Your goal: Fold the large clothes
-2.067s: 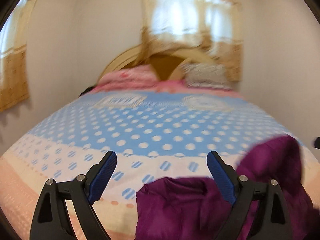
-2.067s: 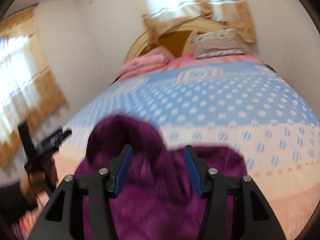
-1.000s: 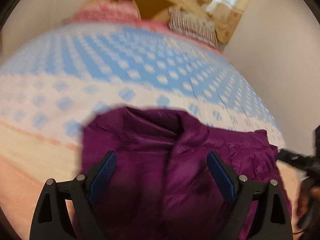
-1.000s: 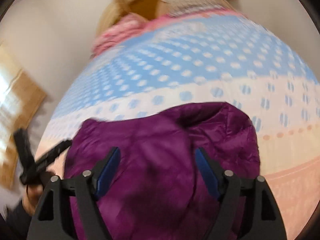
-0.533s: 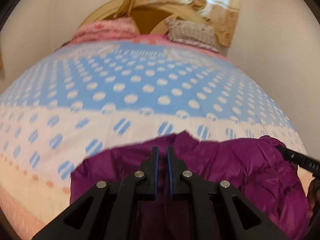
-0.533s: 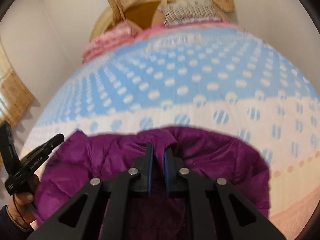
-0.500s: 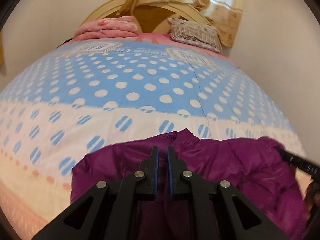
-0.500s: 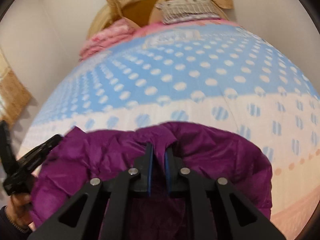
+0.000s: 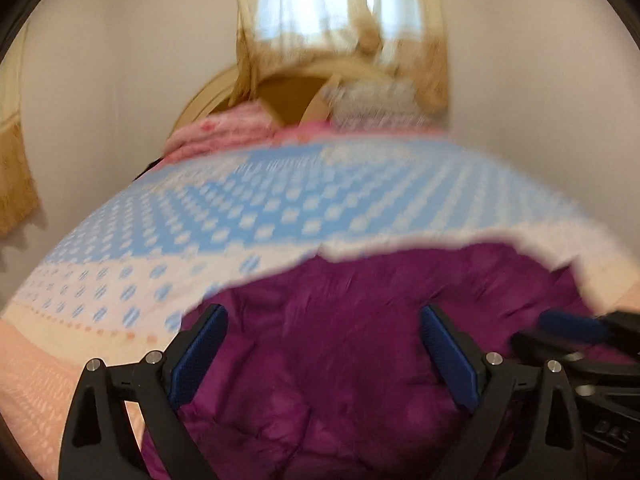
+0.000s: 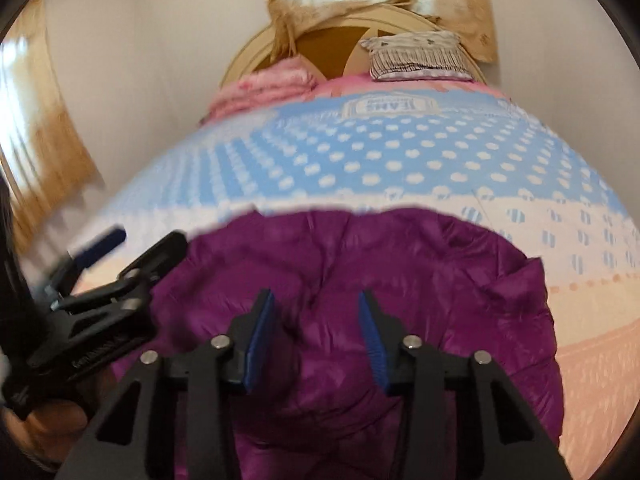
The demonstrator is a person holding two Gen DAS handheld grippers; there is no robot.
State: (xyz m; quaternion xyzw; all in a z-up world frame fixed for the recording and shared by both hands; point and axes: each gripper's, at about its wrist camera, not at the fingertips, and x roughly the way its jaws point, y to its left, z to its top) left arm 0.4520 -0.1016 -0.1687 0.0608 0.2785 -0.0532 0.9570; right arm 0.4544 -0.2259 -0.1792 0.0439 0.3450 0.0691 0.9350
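A purple padded jacket (image 9: 340, 320) lies crumpled on the near end of the bed, and in the right wrist view the jacket (image 10: 400, 280) fills the foreground. My left gripper (image 9: 324, 344) hovers over its middle with the jaws opening wide; the blue pads (image 9: 200, 344) touch no cloth. My right gripper (image 10: 316, 332) is over the jacket too, its jaws partly apart and opening, nothing pinched between them. Each gripper shows in the other's view: the right gripper (image 9: 560, 334) at the jacket's right edge, the left gripper (image 10: 132, 248) at its left edge.
The bedspread (image 10: 400, 160) is blue with white dots, turning to white and peach bands near me. A pink pillow (image 10: 264, 84) and a striped pillow (image 10: 416, 56) lean on the round headboard (image 10: 320, 40). Curtains (image 10: 40, 140) hang at left; a wall stands close on the right.
Half a second ago both grippers were shut on the jacket's far edge. Both have let go and opened, and the jacket has dropped onto the bed, spread wider.
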